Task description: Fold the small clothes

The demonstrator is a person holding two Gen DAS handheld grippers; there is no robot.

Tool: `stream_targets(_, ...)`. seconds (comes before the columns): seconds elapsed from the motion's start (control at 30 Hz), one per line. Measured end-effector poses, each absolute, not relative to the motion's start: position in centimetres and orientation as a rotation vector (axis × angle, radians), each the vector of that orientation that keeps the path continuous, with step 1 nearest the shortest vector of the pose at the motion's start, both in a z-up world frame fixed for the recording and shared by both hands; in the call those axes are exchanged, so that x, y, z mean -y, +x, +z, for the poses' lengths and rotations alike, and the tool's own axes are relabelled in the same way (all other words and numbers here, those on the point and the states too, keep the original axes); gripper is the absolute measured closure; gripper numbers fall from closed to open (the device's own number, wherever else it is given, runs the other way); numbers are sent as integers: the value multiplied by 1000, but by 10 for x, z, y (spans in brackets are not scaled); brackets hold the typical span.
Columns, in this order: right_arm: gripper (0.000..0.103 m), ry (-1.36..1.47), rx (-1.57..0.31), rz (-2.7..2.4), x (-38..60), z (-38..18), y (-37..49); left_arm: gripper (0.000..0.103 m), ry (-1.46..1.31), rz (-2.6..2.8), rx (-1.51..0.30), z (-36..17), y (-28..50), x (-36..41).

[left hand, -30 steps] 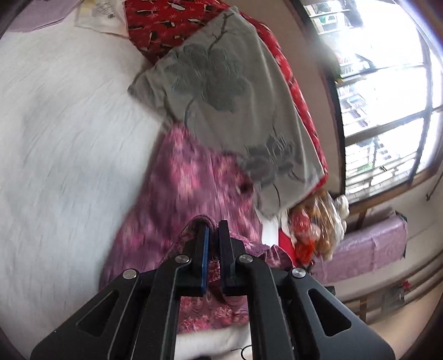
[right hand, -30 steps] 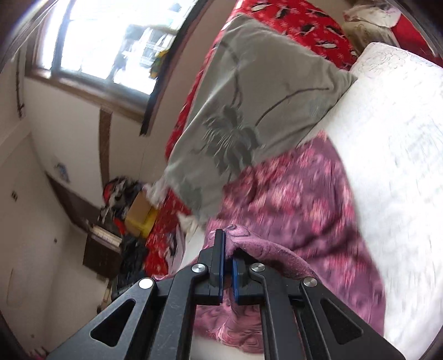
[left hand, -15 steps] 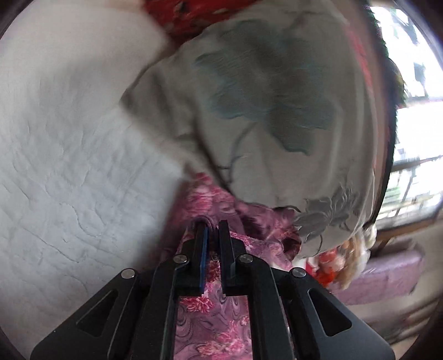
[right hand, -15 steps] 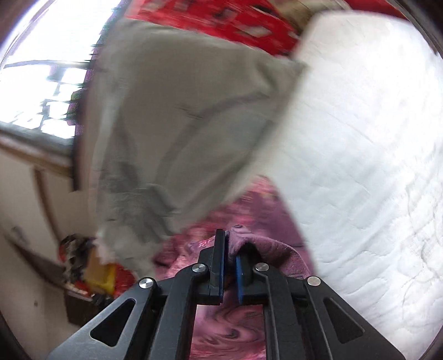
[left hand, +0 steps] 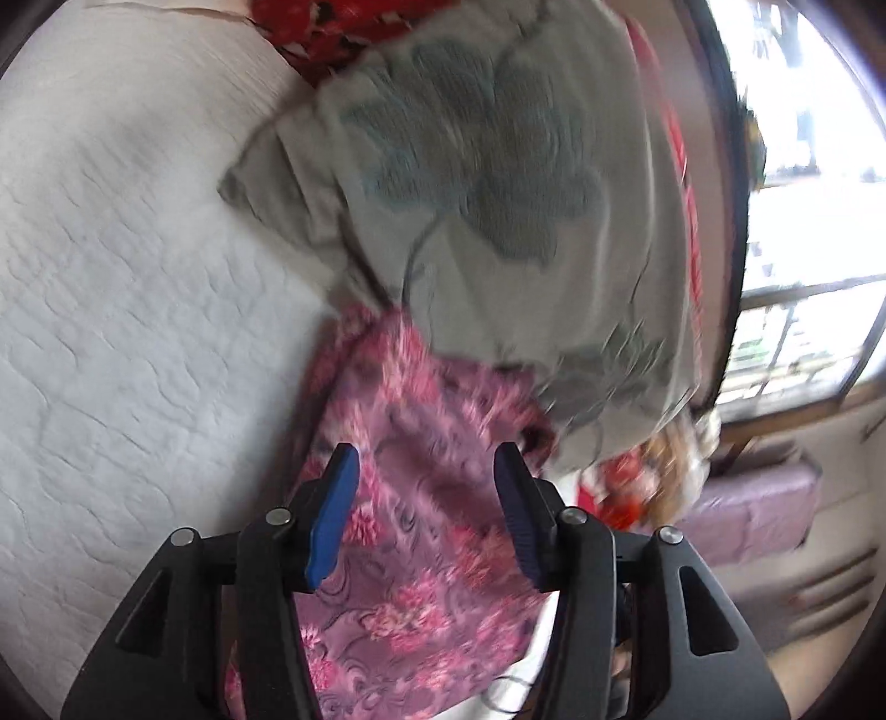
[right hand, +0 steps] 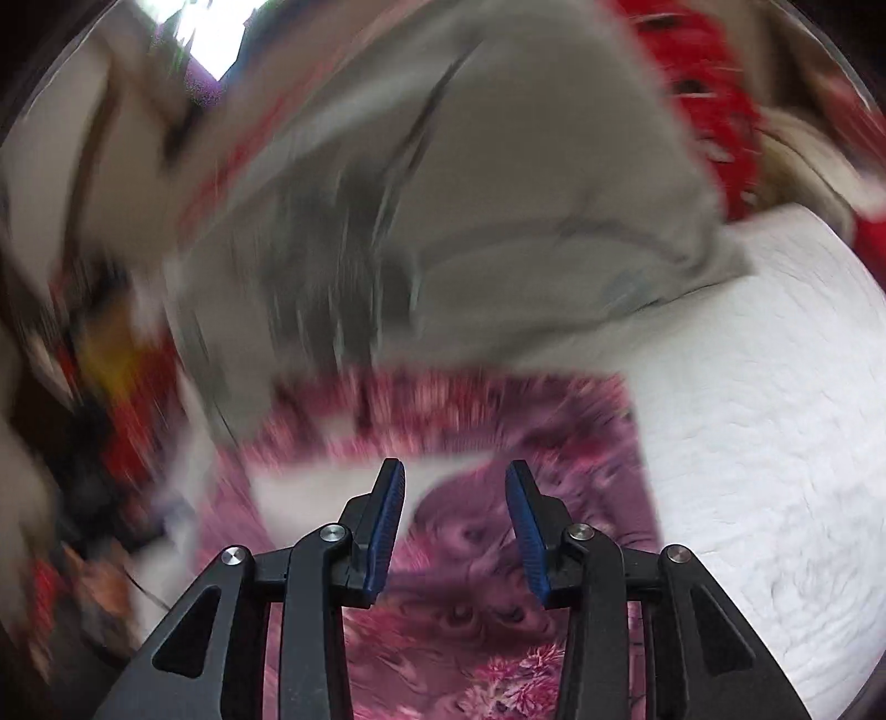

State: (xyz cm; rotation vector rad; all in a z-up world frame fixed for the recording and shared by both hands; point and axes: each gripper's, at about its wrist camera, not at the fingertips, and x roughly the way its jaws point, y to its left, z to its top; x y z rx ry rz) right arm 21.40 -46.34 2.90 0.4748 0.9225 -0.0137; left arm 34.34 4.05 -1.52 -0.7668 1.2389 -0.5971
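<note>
You have a garment (left hand: pixel 421 531) in pink and purple, patterned with pink flowers and dark swirls. Your pillow (left hand: pixel 498 210) is grey with darker grey-green leaves and thin stems. The mattress (left hand: pixel 122 310) is white with a wavy quilted pattern. The blanket (left hand: pixel 343 27) is red with small black and white figures. Your gripper pads (right hand: pixel 385 531) are blue.

We see the garment (left hand: pixel 421 498) lying on the mattress (left hand: pixel 127 310), its far edge tucked under the pillow (left hand: pixel 498 210); the window (left hand: pixel 803 221) stands right of the pillow.
</note>
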Motion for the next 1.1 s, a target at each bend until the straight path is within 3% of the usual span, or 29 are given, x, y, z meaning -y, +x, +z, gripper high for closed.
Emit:
stream_targets(0.1,65,359,-1072,-51,440,5,235,54,-715,-609,-1279,-20,337,-25)
stream_targets(0.17,99,275,-1076,-26,428,3,242,54,-681,-622,-1278,-17,335,-19)
stream_targets(0.23,99,261,-973,-42,431,21,244,54,-660,-630,-1258,-11,337,-18)
stream_targets(0.43,99,589,-755,-151,497,39,255,54,-661,-621,-1213,-3,351,-18)
stream_targets(0.57,92,740,-859,-236,520,1,266,54,-688,-626,-1216,-5,355,-16)
stream_targets(0.63,91,853,-771,-212,536,-4,244,54,-658,-632,-1210,-3,354,-15)
stream_targets(0.7,76,930,-691,-238,553,-6,213,46,-623,-622,-1207,-3,351,-11)
stream_targets(0.73,63,939,-677,-262,559,-7,200,44,-627,-619,-1203,-3,348,-10)
stream_targets(0.77,58,937,-679,-274,562,-9,192,44,-635,-625,-1204,-4,347,-8)
stream_targets(0.9,58,897,-808,-250,553,-28,177,44,-618,-640,-1230,-10,335,15)
stream_targets(0.93,62,874,-824,-247,546,-30,177,44,-588,-636,-1229,-10,332,20)
stream_targets(0.97,87,828,-839,-233,537,-28,177,44,-529,-615,-1213,-7,329,27)
stream_targets(1.0,99,753,-830,-201,528,-20,178,44,-453,-579,-1185,-3,326,32)
stream_targets(1.1,99,702,-686,-212,521,5,166,44,-278,-473,-1160,-7,326,42)
